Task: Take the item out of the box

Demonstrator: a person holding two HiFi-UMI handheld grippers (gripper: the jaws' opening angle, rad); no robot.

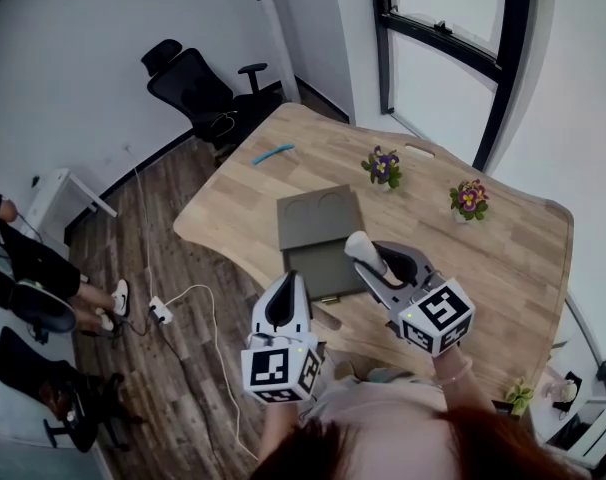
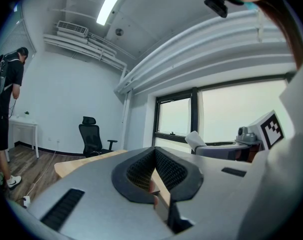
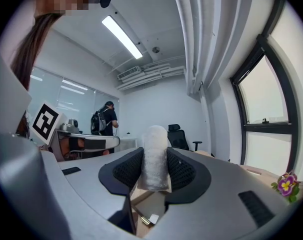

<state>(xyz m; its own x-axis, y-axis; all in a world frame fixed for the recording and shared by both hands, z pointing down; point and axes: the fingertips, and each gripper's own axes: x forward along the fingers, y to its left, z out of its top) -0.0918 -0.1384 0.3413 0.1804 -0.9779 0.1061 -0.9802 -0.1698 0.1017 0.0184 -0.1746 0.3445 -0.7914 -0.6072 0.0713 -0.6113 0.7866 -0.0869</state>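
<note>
One white padded roll (image 3: 155, 151) sits clamped in the right tool (image 3: 155, 170), protruding past the jaw tips, above the open grey box (image 1: 316, 230) on the bench (image 1: 503, 253); the left tool (image 1: 286, 290), shut and empty, waits beside it.

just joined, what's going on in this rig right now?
A person works two handheld grippers over a wooden table. The right gripper is clamped on a white foam-wrapped item, held above the open grey box. The left gripper is shut and empty, beside the box. The item looks lifted out but not yet set down.
</note>
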